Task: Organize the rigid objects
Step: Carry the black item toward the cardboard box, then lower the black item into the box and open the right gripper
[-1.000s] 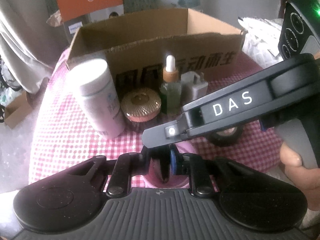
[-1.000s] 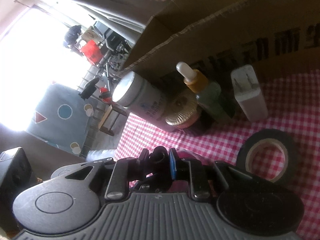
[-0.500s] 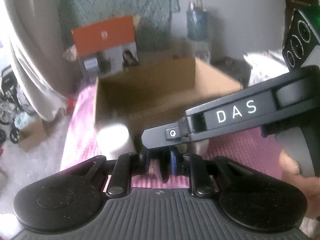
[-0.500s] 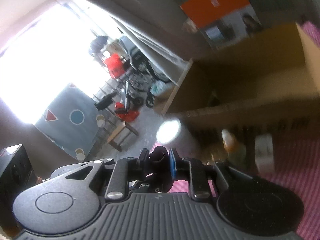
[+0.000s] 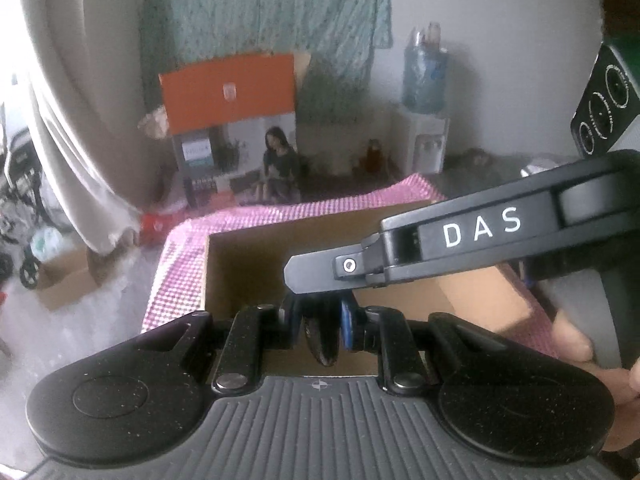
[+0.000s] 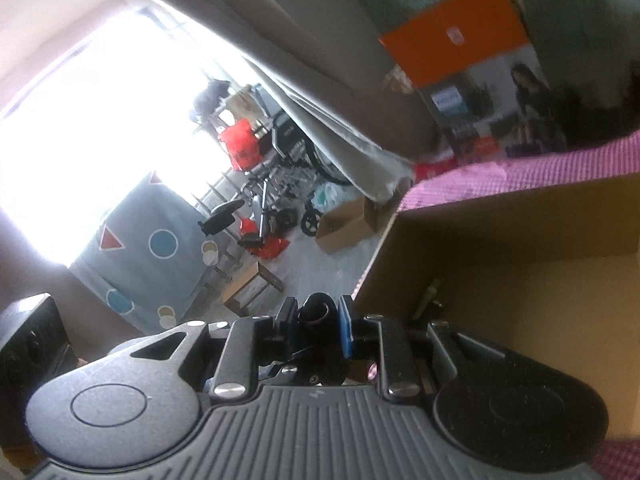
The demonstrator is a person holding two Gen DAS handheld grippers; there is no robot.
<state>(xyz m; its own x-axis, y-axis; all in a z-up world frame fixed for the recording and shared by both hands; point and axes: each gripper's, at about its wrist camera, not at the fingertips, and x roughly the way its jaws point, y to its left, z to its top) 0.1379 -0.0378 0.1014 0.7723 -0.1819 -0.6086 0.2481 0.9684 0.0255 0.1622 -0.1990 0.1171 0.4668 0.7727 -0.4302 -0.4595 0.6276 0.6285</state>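
The left gripper [image 5: 320, 326] has a broad dark grey body, ribbed lengthwise along its middle, with a rounded black lobe on either side, each pressed with a shallow disc. Two black link bars run forward from silver rivets to the fingers, whose pads are edged in blue. Across it, above the claw, lies the side of the right gripper [image 5: 460, 248]: a long black arm lettered "DAS" in white, a silver screw near its tapered tip, and behind it a black camera block with three ringed lenses (a green glow at its top corner). The right gripper [image 6: 314, 326], seen from its own camera, repeats the ribbed body, lobes, rivets and blue-edged pads.
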